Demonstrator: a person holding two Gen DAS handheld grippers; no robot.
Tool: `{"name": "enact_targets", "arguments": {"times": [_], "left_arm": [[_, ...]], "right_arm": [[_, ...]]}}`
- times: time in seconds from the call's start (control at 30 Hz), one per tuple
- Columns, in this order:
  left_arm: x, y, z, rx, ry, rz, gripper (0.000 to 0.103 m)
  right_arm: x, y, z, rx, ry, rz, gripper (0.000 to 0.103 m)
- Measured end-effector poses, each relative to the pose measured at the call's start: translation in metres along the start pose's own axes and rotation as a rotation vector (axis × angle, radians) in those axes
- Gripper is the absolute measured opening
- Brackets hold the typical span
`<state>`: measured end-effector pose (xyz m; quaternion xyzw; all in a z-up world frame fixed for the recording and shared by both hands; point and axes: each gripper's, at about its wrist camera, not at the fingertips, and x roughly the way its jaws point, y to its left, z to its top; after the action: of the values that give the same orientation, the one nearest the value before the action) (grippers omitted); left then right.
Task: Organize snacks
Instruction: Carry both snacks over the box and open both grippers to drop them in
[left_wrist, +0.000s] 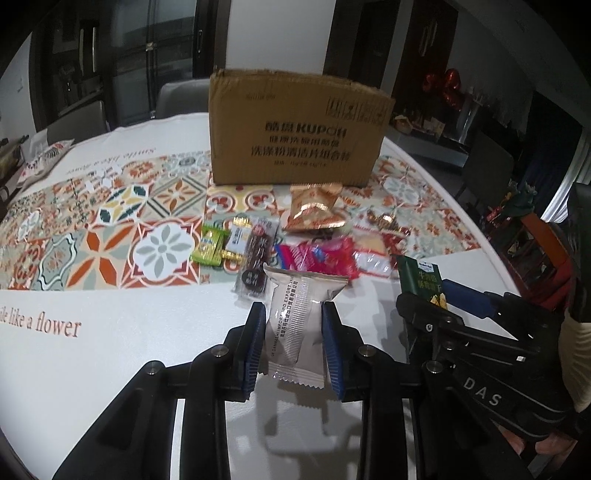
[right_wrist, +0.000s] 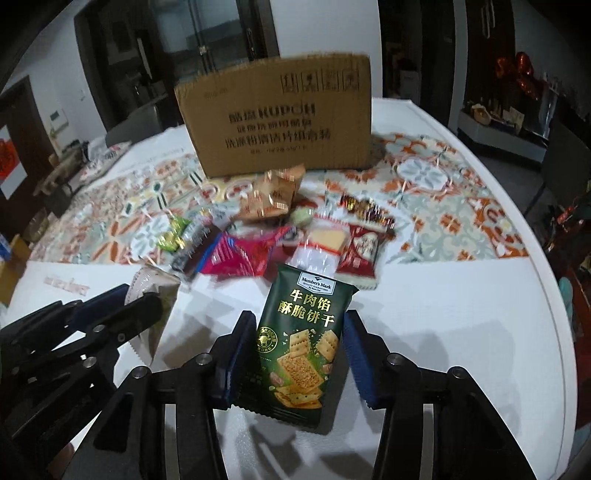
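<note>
My left gripper (left_wrist: 293, 314) is shut on a silver-white snack packet (left_wrist: 299, 325) and holds it above the table. It also shows in the right wrist view (right_wrist: 147, 291). My right gripper (right_wrist: 297, 325) is shut on a dark green cracker pack (right_wrist: 299, 350), held above the table; its top shows in the left wrist view (left_wrist: 421, 280). A pile of snacks lies ahead: an orange bag (left_wrist: 314, 210), a pink-red bag (left_wrist: 317, 258), a green pack (left_wrist: 208, 245), a dark bar (left_wrist: 256, 258). A cardboard box (left_wrist: 295, 129) stands behind the pile.
The round table (left_wrist: 110, 369) carries a patterned tile runner (left_wrist: 110, 221). Its right edge (right_wrist: 546, 295) curves close by. Chairs (left_wrist: 181, 96) stand behind the box. Packets (left_wrist: 44, 155) lie at the far left.
</note>
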<state>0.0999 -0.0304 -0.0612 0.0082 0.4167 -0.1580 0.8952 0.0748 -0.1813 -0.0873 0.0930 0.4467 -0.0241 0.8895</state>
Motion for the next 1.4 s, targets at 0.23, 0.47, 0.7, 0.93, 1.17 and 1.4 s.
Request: {"name": "enact_targets", "arguments": {"times": [0.23, 0.47, 0.7, 0.93, 1.17, 1.4], "left_arm": [[-0.023, -0.007, 0.025, 0.029, -0.061, 0.043, 0.031], [-0.038, -0.005, 0.066, 0.036, -0.089, 0.038, 0.031], [-0.044, 0.0, 0.109, 0.073, -0.146, 0.092, 0.03], [-0.037, 0.006, 0.155, 0.083, -0.15, 0.074, 0.03], [-0.02, 0.01, 0.201, 0.098, -0.122, 0.061, 0.03], [-0.005, 0.015, 0.238, 0.127, -0.102, 0.077, 0.03]], "right_arm": [[-0.025, -0.004, 0.02, -0.041, -0.079, 0.025, 0.05], [-0.046, -0.005, 0.061, -0.057, -0.163, 0.075, 0.05], [-0.056, -0.003, 0.104, -0.074, -0.223, 0.102, 0.05], [-0.059, 0.001, 0.148, -0.106, -0.26, 0.108, 0.05], [-0.05, 0.002, 0.192, -0.126, -0.254, 0.12, 0.05], [-0.029, -0.002, 0.238, -0.144, -0.195, 0.1, 0.05]]}}
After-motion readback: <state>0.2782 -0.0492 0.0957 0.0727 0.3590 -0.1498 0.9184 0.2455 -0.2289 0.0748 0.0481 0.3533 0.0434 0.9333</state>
